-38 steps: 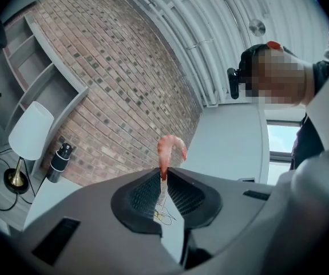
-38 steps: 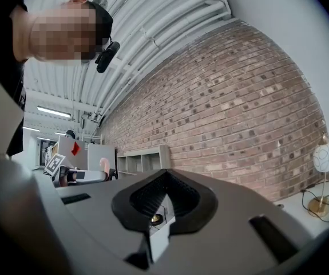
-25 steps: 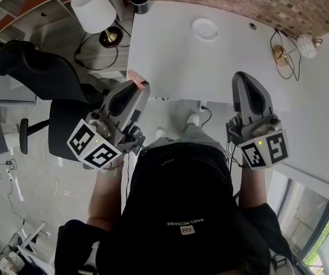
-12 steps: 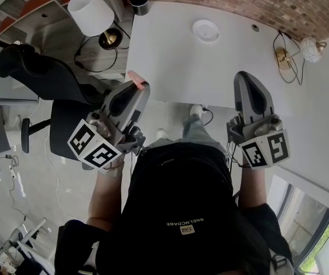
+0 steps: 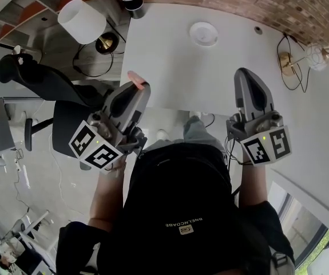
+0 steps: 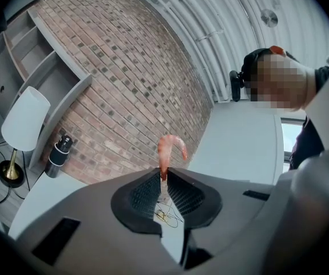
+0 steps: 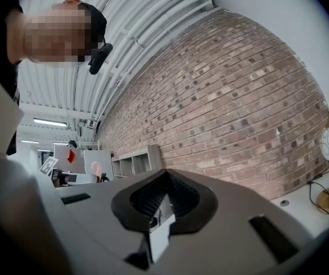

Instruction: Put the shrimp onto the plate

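1. The left tool (image 5: 138, 88) pinches the shrimp (image 5: 134, 79) at the white counter's (image 5: 170, 62) left edge.
2. The right tool (image 5: 246, 75) is closed and empty.
3. The plate (image 5: 203, 32) sits on the counter near the brick wall (image 5: 256, 2).

Bright daylight, sharp focus, strong fisheye warping, dark corners.

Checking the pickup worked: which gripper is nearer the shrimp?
Left. The left gripper is shut on the shrimp, which pokes past its jaws; the right gripper, shut and empty, is apart to its right.
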`<action>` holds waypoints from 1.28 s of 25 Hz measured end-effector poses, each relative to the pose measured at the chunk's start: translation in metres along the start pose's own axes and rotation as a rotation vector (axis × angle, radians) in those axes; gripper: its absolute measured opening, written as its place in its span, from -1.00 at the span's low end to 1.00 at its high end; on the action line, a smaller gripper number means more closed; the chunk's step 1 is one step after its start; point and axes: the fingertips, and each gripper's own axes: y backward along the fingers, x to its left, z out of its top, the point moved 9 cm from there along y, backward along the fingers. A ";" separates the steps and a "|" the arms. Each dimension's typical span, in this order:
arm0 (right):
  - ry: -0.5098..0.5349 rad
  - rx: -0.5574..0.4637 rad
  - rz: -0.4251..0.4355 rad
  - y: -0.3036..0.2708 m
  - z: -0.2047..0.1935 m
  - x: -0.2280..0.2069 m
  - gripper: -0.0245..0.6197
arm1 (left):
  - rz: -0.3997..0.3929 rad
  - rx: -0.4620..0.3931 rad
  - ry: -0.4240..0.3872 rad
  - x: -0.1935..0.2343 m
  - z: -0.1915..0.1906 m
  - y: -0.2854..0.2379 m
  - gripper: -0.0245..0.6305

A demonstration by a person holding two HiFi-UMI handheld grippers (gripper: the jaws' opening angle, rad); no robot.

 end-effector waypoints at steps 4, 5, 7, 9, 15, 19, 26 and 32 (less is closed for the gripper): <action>-0.016 0.010 0.009 -0.007 -0.003 -0.020 -0.91 | 0.022 0.005 0.009 0.002 -0.005 -0.016 -0.81; -0.020 0.014 0.011 -0.008 -0.003 -0.026 -0.91 | 0.028 0.008 0.009 0.003 -0.005 -0.021 -0.81; -0.030 0.021 0.012 -0.012 -0.004 -0.039 -0.91 | 0.037 0.014 0.009 0.005 -0.006 -0.032 -0.81; -0.040 0.027 0.016 -0.017 -0.005 -0.052 -0.91 | 0.045 0.016 0.009 0.008 -0.007 -0.044 -0.81; -0.081 0.036 0.024 -0.029 -0.007 -0.094 -0.91 | 0.065 0.042 0.010 0.012 -0.012 -0.085 -0.81; -0.113 0.044 0.027 -0.035 -0.007 -0.122 -0.91 | 0.089 0.056 0.020 0.014 -0.016 -0.111 -0.81; -0.185 0.057 0.055 -0.040 -0.007 -0.171 -0.91 | 0.136 0.076 0.022 0.007 -0.028 -0.150 -0.81; -0.214 0.067 0.101 -0.045 -0.005 -0.194 -0.91 | 0.179 0.088 0.020 -0.004 -0.036 -0.168 -0.81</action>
